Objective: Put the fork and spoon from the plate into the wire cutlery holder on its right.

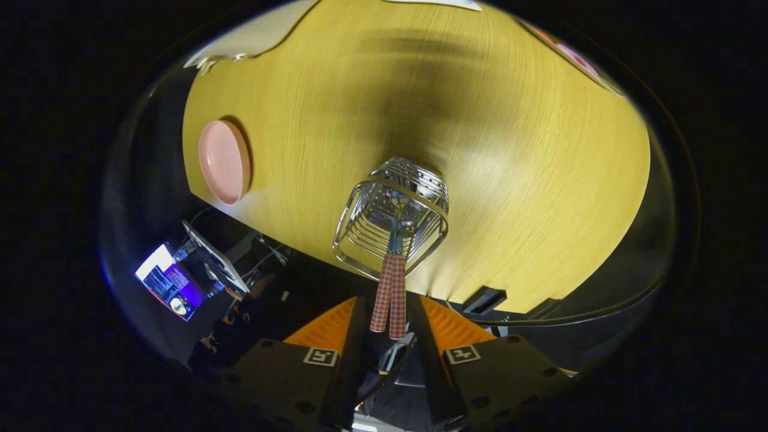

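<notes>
The wire cutlery holder (393, 216) stands on the wooden table (510, 150), just ahead of my fingers. Two pieces of cutlery with red-checked handles (389, 297) stand in it side by side. Their metal heads are down among the wires, so I cannot tell fork from spoon. The handle ends reach back between my fingers. My gripper (387, 297) is open, and a thin dark gap shows between each finger and the handles. The pink plate (223, 161) lies to the left near the table edge, with nothing on it.
The table's near edge runs just under the holder. Below it, off to the left, are a lit screen (171, 287) and cables. White sheets (252, 36) lie at the table's far left corner.
</notes>
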